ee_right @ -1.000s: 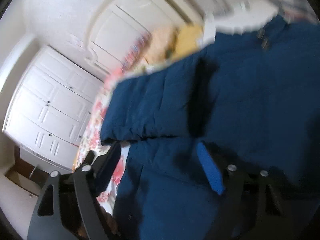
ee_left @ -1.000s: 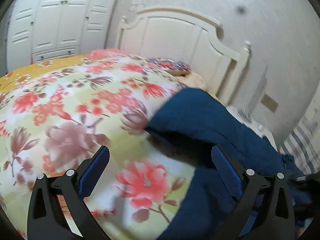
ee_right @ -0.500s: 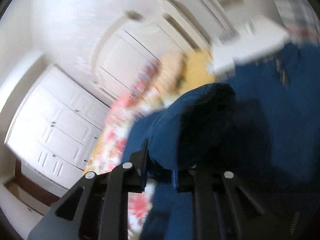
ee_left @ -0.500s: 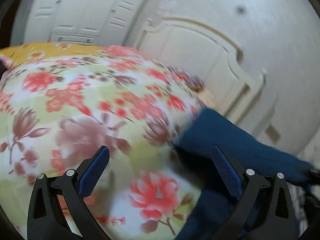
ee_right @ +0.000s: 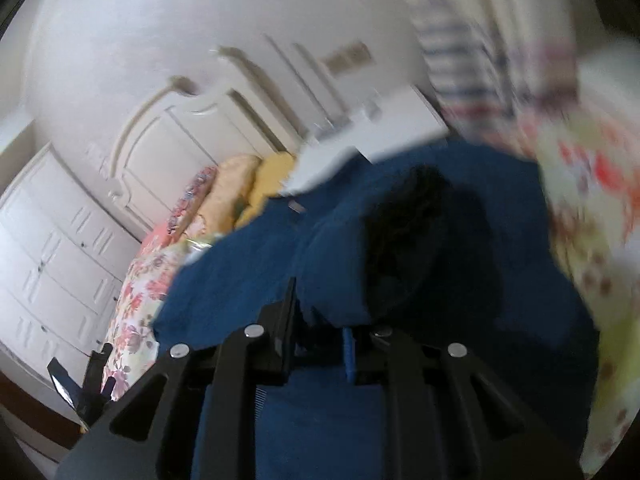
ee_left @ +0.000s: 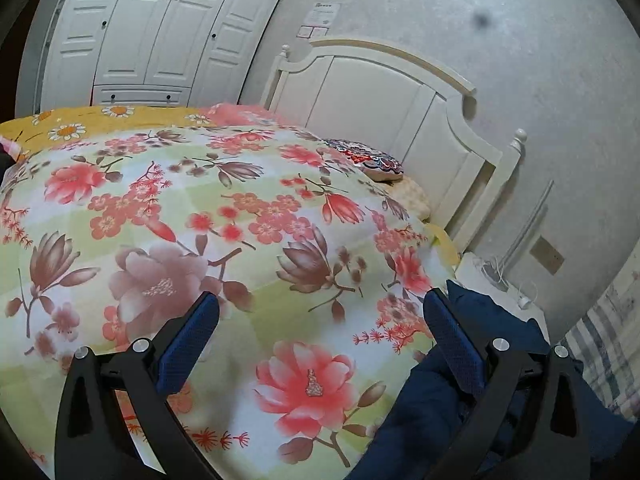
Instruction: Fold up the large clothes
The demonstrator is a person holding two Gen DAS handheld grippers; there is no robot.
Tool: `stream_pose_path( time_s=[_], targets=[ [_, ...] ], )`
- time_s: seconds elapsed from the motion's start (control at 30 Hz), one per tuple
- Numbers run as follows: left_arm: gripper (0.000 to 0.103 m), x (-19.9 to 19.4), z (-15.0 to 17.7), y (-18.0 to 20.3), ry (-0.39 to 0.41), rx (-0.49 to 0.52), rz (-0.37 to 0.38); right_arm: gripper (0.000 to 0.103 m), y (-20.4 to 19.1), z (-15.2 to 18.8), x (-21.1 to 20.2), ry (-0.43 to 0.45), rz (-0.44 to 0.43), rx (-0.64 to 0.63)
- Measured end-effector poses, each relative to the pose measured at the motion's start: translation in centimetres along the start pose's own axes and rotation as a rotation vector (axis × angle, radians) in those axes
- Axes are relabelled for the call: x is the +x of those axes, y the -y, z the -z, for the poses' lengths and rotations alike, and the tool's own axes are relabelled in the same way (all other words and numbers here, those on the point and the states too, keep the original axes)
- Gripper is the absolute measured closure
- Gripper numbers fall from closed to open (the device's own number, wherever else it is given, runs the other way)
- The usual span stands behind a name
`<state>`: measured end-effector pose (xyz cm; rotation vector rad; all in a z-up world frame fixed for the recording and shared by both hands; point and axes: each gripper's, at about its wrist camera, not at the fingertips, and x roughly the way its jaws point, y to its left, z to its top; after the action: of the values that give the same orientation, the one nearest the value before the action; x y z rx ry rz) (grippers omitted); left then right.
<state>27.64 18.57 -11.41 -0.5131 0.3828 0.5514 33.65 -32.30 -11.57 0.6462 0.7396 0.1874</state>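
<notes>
Right gripper carries a fold of the blue padded coat; left gripper waits empty.

Our right gripper is clamped on a bunched fold of the blue padded coat, lifted just ahead of the fingers, the rest draped below. We judge this a mid-fold carry; next comes laying that fold flat and aligning edges. Our left gripper hangs with fingers wide apart over the floral quilt, the coat's edge beside its right finger. Plenty of open bedding ahead and to the left; the headboard stands far ahead, the nightstand ahead-right.
</notes>
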Motion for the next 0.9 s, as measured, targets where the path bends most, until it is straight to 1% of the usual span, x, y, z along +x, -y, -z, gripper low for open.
stream_pose_path(
  time_s=[0.03,0.07,0.1,0.13,0.17,0.2,0.23,0.27,0.3,0.33,0.37,0.43,0.47,0.5,0.53,0.57,0.6,0.63,0.67,0.77,0.8,0.83,0.87,0.9],
  targets=[
    [0.005,0.1,0.0,0.0,-0.007,-0.001,-0.004,0.079,1.0,0.5,0.3,-0.008,-0.016,0.015],
    [0.005,0.3,0.0,-0.1,-0.015,-0.007,-0.009,0.075,1.3,0.7,0.8,-0.015,-0.004,0.018],
    [0.005,0.4,0.0,-0.3,-0.02,-0.013,-0.01,0.056,1.4,1.0,1.0,-0.026,0.057,0.02],
    [0.005,0.6,0.0,-0.5,-0.026,-0.023,-0.012,0.046,1.3,1.2,1.1,-0.019,0.106,0.021],
    [0.005,0.6,0.0,-0.7,-0.029,-0.032,-0.015,0.046,0.9,1.2,0.2,0.032,0.169,0.018],
    [0.005,0.6,0.1,-0.8,-0.03,-0.038,-0.017,0.046,0.2,1.3,-1.1,0.118,0.246,0.01],
    [0.005,0.7,0.1,-0.9,-0.032,-0.039,-0.018,0.045,-1.0,1.5,-3.0,0.244,0.34,-0.016],
    [0.005,0.7,0.1,-0.8,-0.033,-0.037,-0.019,0.045,-1.8,1.6,-3.8,0.303,0.363,-0.045],
    [0.005,0.7,0.2,-0.7,-0.035,-0.028,-0.019,0.045,-3.0,1.7,-4.3,0.345,0.359,-0.101],
    [0.005,0.7,0.2,-0.5,-0.034,-0.021,-0.02,0.045,-3.9,1.7,-4.1,0.341,0.354,-0.149],
    [0.005,0.6,0.2,-0.4,-0.031,-0.011,-0.019,0.047,-5.4,1.8,-2.8,0.285,0.372,-0.254],
    [0.005,0.4,0.2,-0.2,-0.019,-0.004,-0.008,0.05,-6.2,2.1,-0.3,0.193,0.408,-0.34],
    [0.005,0.1,0.2,-0.1,-0.009,-0.001,0.01,0.052,-5.7,2.5,1.4,0.124,0.429,-0.337],
    [0.005,-0.2,0.1,0.1,-0.002,0.01,0.029,0.053,-4.6,2.9,2.9,0.065,0.447,-0.306],
    [0.005,-0.7,-0.2,0.7,0.004,0.044,0.051,0.053,-4.2,3.2,4.1,0.04,0.443,-0.288],
    [0.005,-1.1,-0.4,1.3,0.005,0.065,0.063,0.053,-3.9,3.6,4.4,0.051,0.442,-0.292],
    [0.005,-1.9,-0.8,2.6,-0.004,0.091,0.116,0.053,-3.8,4.0,4.5,0.057,0.445,-0.3],
    [0.005,-2.4,-1.2,4.0,-0.02,0.119,0.187,0.053,-4.0,4.0,4.7,0.056,0.452,-0.306],
    [0.005,-2.9,-1.5,6.0,-0.04,0.17,0.247,0.053,-4.1,4.0,4.9,0.054,0.462,-0.318],
    [0.005,-3.2,-1.3,12.2,-0.075,0.351,0.304,0.053,-4.3,4.2,5.1,0.055,0.464,-0.323],
    [0.005,-2.5,-0.8,15.1,-0.105,0.424,0.34,0.052,-4.2,4.2,4.9,0.057,0.458,-0.319],
    [0.005,-1.8,-0.2,17.0,-0.13,0.47,0.364,0.052,-4.2,4.1,4.6,0.058,0.453,-0.315],
    [0.005,-0.8,0.5,18.7,-0.155,0.514,0.374,0.052,-4.0,4.0,4.6,0.059,0.444,-0.308],
    [0.005,0.6,1.7,20.6,-0.193,0.568,0.368,0.052,-3.8,3.9,4.5,0.06,0.434,-0.3]
  ],
)
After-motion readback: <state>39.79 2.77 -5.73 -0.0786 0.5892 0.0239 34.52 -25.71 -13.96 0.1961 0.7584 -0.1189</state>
